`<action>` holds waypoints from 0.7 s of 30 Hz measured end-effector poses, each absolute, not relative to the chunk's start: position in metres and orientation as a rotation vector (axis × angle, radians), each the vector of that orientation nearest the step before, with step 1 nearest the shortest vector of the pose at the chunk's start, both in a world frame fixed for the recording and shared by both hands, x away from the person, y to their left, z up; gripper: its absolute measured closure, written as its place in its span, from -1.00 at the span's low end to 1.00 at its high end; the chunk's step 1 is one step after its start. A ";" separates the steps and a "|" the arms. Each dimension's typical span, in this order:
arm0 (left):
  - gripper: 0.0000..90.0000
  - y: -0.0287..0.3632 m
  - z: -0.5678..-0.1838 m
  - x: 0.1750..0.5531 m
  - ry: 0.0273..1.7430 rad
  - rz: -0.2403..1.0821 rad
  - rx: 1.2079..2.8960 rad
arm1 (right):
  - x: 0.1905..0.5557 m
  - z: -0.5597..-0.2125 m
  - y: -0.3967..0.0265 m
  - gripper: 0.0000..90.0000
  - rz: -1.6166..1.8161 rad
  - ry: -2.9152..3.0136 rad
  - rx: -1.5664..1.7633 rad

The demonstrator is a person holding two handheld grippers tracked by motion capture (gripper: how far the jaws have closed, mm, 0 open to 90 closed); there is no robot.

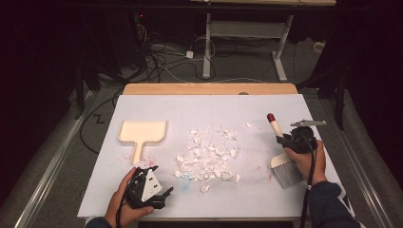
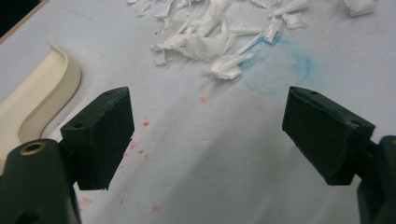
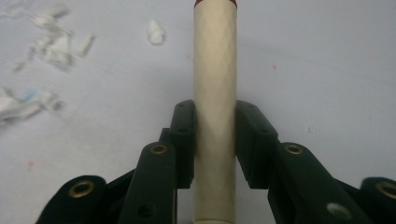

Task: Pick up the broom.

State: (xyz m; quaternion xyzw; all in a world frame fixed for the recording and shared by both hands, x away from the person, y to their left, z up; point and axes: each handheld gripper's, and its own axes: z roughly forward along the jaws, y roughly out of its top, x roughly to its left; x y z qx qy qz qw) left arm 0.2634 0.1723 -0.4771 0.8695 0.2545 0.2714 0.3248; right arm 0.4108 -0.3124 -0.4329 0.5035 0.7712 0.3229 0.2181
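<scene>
The right gripper [image 1: 285,138] has its fingers [image 3: 183,140] closed tight on the cream handle of a brush [image 3: 215,93], near the right edge of the worktop [image 1: 199,107]. The red tip of the handle points to the far edge, and the bristles lie toward the near edge beside the hand. The left gripper [image 2: 205,140] rests near the near left corner, its fingers wide with nothing between them. A pile of white paper scraps [image 1: 206,154] lies in the middle, and a cream dustpan [image 1: 141,133] is well to the left of it.
</scene>
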 end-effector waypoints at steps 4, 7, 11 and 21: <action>-0.65 0.172 -0.475 0.264 0.696 0.696 2.248 | 0.394 -0.417 -0.315 0.59 0.970 2.091 1.334; -0.64 0.168 -0.468 0.265 0.717 0.643 2.191 | 0.380 -0.404 -0.316 0.59 1.028 2.062 1.281; -0.64 0.146 -0.450 0.266 0.716 0.524 2.103 | 0.365 -0.387 -0.311 0.59 1.122 2.032 1.230; -0.62 0.046 -0.401 0.270 0.536 0.272 1.921 | 0.325 -0.359 -0.261 0.59 1.233 2.039 1.021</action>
